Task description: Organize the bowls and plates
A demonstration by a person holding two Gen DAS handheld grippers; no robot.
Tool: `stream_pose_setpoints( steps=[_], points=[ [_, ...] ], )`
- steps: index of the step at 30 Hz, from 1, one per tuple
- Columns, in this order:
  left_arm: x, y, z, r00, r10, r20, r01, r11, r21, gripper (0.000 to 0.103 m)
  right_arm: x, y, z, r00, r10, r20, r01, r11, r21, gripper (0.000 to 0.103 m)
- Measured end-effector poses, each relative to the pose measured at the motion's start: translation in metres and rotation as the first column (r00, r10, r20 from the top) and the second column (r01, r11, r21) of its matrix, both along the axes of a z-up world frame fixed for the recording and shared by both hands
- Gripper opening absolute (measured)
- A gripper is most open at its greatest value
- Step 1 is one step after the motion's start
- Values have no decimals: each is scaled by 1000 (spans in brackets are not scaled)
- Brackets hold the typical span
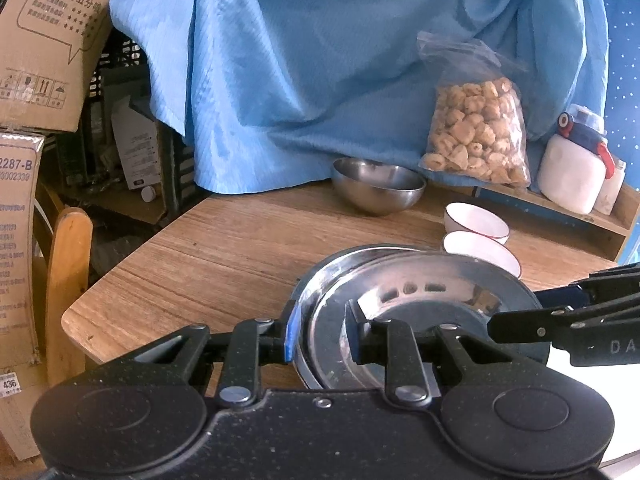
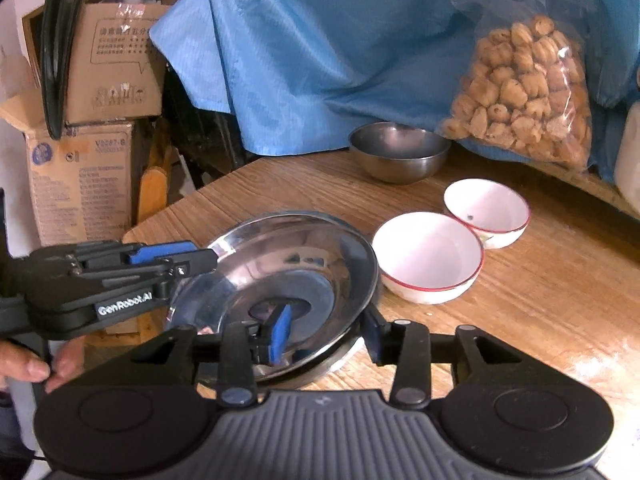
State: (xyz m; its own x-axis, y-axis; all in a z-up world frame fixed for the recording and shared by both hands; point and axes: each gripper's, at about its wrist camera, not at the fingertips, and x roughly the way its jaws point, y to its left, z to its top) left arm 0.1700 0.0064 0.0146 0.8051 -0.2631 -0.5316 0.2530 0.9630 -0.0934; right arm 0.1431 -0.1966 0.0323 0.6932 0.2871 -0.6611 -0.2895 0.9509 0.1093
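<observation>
Gleaming steel plate (image 2: 280, 264) — round, mirror-bright — pinched by both tongs.

A lived-in home corner used for dining and storage. Ahead of the jaws lies a wooden table (image 2: 540, 300), with a bag of fried puffs (image 2: 524, 92) beyond them to the right against draped blue cloth (image 1: 320, 60). Stacked cardboard boxes (image 2: 96, 128) stand far left.

Left gripper (image 1: 322, 340): lower centre, black jaws with blue pads, parted but clamping a rim.
Right gripper (image 2: 326, 330): lower centre, likewise clamped.
Bare hand (image 2: 28, 364): lower left edge.
</observation>
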Motion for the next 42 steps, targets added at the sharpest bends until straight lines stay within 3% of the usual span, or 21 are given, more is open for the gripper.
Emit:
stream_pose_setpoints(
  steps=[5,7,8,9,13,19,22,27,29,36,42],
  points=[
    [-2,0,1,1000,1,8,-1,1000,-13,26,-4,7,-3,999,5,31,-3,998,-65,46],
    [-3,2,2,1000,4,11,-3,1000,-21,30,-5,10,-5,999,10,42,-7,996,-87,53],
    [-3,3,3,1000,5,14,-4,1000,-24,32,-5,10,-6,999,10,44,-6,996,-93,62],
    [-3,4,4,1000,7,18,-7,1000,-26,38,-5,10,-7,999,5,48,-1,996,-93,71],
    [-2,5,8,997,53,57,-52,998,-20,76,-13,4,0,997,1,78,6,997,-83,88],
    [9,5,17,994,69,90,-63,996,-61,99,-20,-14,20,989,-19,145,33,995,-91,101],
    [20,-1,26,991,56,118,-51,998,-48,100,-14,-28,30,986,-36,161,50,995,-84,102],
    [50,-5,42,983,71,168,-40,982,-184,102,18,-45,47,984,-93,153,107,990,-87,103],
    [68,-12,44,983,75,167,-44,982,-185,102,35,-49,53,982,-109,151,123,989,-84,103],
    [152,-32,31,1000,6,28,-3,995,-100,102,105,-51,47,993,-81,92,89,992,-86,103],
    [203,-35,19,997,-22,-69,16,996,-88,102,158,-57,23,998,-57,-4,57,995,79,103]
  ],
)
